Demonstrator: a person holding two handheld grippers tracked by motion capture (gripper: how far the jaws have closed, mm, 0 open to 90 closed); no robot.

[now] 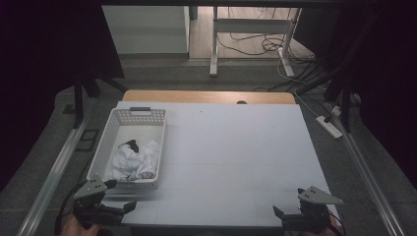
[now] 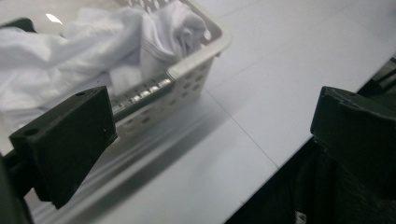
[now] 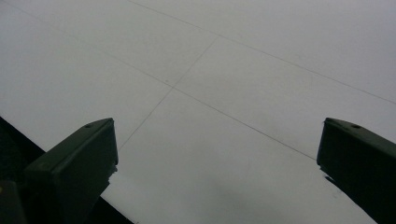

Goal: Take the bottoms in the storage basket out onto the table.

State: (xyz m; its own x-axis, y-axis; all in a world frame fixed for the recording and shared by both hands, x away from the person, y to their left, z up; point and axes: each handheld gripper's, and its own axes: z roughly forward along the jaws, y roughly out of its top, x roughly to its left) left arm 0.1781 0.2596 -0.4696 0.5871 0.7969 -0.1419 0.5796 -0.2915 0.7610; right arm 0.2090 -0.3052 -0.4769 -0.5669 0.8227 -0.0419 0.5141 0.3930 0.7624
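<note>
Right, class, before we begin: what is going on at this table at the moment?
A person holds a claw in each hand at the near edge of a white table. The left claw, open, hovers just in front of a white basket that holds crumpled white clothes and something dark. The right claw, also open, hangs over bare table at the near right corner. Neither holds anything.

We seem to be in a lab or recording studio. Black curtains (image 1: 44, 59) flank our white-topped desk (image 1: 236, 147), metal rails (image 1: 54, 169) run alongside, and loose cables (image 1: 265, 44) and a power strip (image 1: 330, 126) lie on the floor.
</note>
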